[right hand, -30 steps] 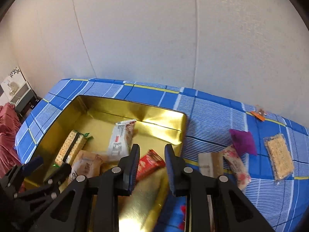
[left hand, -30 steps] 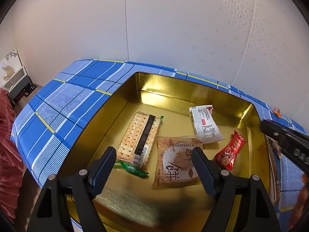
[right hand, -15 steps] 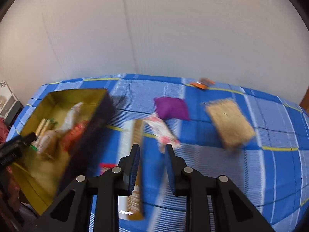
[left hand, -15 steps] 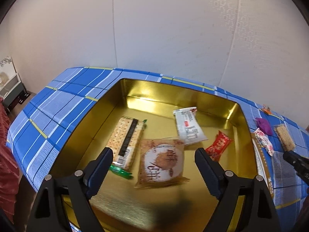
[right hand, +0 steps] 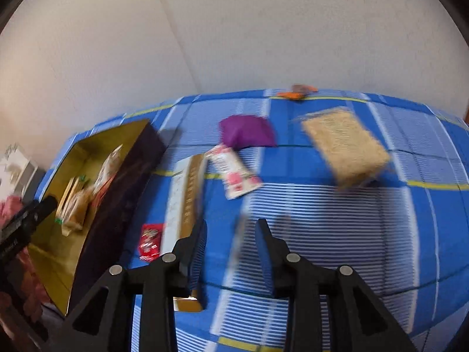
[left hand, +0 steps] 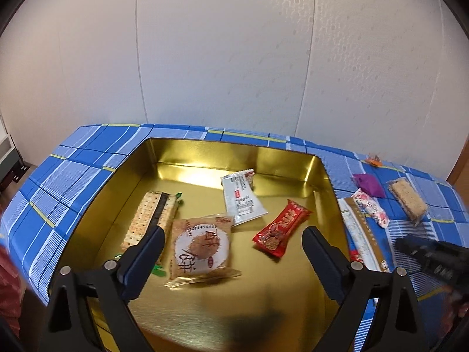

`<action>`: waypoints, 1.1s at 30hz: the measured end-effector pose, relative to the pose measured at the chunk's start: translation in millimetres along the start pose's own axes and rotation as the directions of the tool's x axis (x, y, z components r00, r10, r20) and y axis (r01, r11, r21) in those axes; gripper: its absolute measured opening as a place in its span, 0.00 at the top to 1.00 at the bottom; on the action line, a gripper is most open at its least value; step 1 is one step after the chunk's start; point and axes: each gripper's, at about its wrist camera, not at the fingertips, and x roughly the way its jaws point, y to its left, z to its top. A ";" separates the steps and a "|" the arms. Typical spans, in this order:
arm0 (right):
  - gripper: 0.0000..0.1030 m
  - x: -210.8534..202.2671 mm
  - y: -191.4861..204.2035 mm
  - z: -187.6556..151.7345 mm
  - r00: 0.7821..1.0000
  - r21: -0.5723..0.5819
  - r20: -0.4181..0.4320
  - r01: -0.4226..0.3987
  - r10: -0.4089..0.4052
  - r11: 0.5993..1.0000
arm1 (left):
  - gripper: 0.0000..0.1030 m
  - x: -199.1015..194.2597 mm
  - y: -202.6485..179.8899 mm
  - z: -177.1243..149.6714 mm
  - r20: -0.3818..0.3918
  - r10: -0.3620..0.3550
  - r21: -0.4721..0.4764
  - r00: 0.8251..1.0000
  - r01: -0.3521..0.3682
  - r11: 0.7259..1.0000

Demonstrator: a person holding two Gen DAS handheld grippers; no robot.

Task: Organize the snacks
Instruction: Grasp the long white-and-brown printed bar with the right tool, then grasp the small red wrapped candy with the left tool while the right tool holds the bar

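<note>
Moved: right gripper (right hand: 231,252) swung from over the gold tin (left hand: 205,149) to the blue plaid cloth (right hand: 337,220), jaws just parting, nothing between | Tin: cracker pack (left hand: 152,214), round cake (left hand: 200,246), white packet (left hand: 241,199), red packet (left hand: 281,228) | left gripper (left hand: 231,246): jaws just widening, gaping, empty, over tin | Cloth: purple pouch (right hand: 247,132), rice bar (right hand: 346,146), pink packet (right hand: 233,173); pale wall (left hand: 234,44) behind

Gold tin (left hand: 281,164); blue plaid tablecloth (right hand: 322,205); purple pouch (right hand: 247,132); red packet (left hand: 280,228)
</note>
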 end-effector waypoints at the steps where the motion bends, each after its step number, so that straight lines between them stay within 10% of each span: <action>1: 0.67 2.5 6.9 -0.2 1.000 -0.027 -0.005 0.000 0.000 1.000 | 0.07 -0.4 -1.2 -0.7 0.002 0.005 0.003 1.000 -0.005 1.000; 13: 0.66 38.8 50.6 -6.0 0.998 -0.200 -0.063 -0.011 -0.002 0.980 | 0.07 -8.8 -18.8 -4.9 0.042 -0.018 0.019 0.999 0.017 1.000; 24: 0.70 11.8 -8.3 -17.1 0.991 -0.101 -0.094 0.087 -0.097 0.991 | 0.09 -23.8 -56.3 -15.9 0.060 -0.079 0.151 0.995 0.069 0.986; 33: 0.70 -4.4 -62.3 -19.0 0.992 0.041 -0.117 0.051 -0.046 0.998 | 0.39 -16.8 -125.5 -25.4 -0.074 -0.121 0.264 0.990 0.136 0.955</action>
